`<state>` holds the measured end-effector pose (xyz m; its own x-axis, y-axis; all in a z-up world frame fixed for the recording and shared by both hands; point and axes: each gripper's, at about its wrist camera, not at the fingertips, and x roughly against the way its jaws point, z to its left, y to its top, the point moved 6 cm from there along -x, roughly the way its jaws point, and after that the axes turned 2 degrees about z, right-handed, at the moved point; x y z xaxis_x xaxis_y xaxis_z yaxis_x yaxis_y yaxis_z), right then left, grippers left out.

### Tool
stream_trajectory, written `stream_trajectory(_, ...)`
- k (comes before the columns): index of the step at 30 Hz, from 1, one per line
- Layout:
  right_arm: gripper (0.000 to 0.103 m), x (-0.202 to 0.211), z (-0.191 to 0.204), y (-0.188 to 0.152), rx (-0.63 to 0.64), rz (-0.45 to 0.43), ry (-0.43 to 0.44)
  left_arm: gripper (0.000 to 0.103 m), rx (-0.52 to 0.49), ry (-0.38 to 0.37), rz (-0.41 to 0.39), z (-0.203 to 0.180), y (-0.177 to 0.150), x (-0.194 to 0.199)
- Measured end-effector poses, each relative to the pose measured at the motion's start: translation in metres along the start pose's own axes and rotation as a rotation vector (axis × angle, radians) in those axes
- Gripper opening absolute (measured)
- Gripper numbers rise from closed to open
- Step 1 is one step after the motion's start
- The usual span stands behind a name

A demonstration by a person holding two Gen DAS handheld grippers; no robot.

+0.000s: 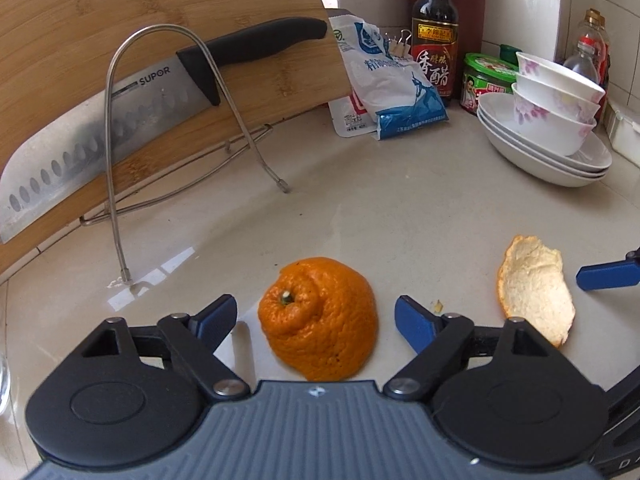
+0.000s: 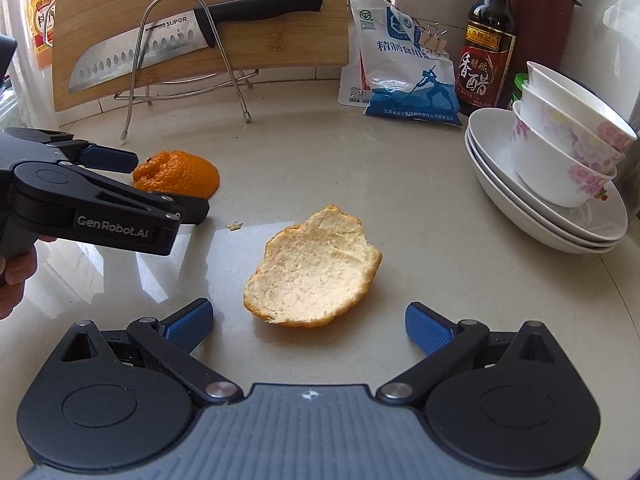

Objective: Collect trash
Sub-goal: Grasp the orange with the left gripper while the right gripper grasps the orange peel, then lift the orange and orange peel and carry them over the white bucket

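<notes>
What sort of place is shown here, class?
Most likely a home kitchen counter: a knife rests against a cutting board, with a vinegar bottle and stacked bowls nearby.

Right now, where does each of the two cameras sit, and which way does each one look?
Left wrist: sits on the left gripper, low over the counter, facing the domed orange peel between its open fingers; the right gripper's blue fingertip shows at the edge.
Right wrist: sits on the right gripper, facing the pith-up peel ahead of its open fingers; the left gripper and a hand show at left.
Both share the peels, knife, cutting board, salt bag, bottle and bowls.
</notes>
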<state>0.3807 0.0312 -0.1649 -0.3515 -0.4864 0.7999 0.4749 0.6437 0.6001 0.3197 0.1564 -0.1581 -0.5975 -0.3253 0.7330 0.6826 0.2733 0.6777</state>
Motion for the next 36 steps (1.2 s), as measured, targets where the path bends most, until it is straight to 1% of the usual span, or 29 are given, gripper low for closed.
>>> stream_trajectory(2,0.103,0.0,0.0,0.0,-0.001,-0.004,-0.001,0.077,0.012,-0.007,0.0,-0.001,0.002,-0.001)
stream_trajectory(4,0.103,0.0,0.0,0.0,-0.001,-0.005,-0.001,0.064,0.027,-0.022,0.004,-0.002,0.003,0.0)
stream_trajectory(5,0.103,0.0,0.0,0.0,0.0,-0.006,-0.001,0.062,0.035,-0.02,0.005,-0.001,0.003,0.001)
stream_trajectory(6,0.103,0.0,0.0,0.0,0.0,-0.007,-0.001,0.057,0.045,-0.022,0.007,0.0,0.003,0.001)
stream_trajectory(10,0.103,-0.002,0.002,0.003,0.005,-0.008,0.002,0.05,0.053,-0.035,0.018,0.002,0.002,0.004)
stream_trajectory(18,0.103,-0.01,0.006,0.012,0.015,-0.018,0.012,0.05,0.07,-0.064,0.019,0.007,0.003,0.017)
stream_trajectory(20,0.099,-0.01,0.007,0.013,0.019,-0.022,0.013,0.05,0.067,-0.065,0.017,0.008,0.004,0.02)
stream_trajectory(22,0.092,-0.008,0.007,0.014,0.019,-0.027,0.013,0.05,0.069,-0.073,0.018,0.009,0.005,0.023)
stream_trajectory(23,0.09,-0.008,0.007,0.014,0.019,-0.026,0.012,0.05,0.071,-0.075,0.018,0.01,0.004,0.025)
stream_trajectory(25,0.082,-0.007,0.005,0.015,0.01,-0.026,0.003,0.05,0.068,-0.078,0.017,0.01,0.004,0.027)
stream_trajectory(26,0.08,-0.006,0.004,0.015,0.005,-0.026,-0.001,0.05,0.064,-0.079,0.017,0.01,0.004,0.028)
stream_trajectory(28,0.071,-0.005,0.002,0.015,0.0,-0.024,-0.006,0.05,0.053,-0.085,0.019,0.01,0.004,0.031)
stream_trajectory(34,0.063,0.002,0.001,0.012,-0.008,-0.016,0.007,0.05,0.027,-0.113,0.037,0.007,-0.001,0.04)
stream_trajectory(36,0.063,0.006,0.002,0.01,-0.009,-0.012,0.014,0.05,0.017,-0.125,0.042,0.006,-0.003,0.044)
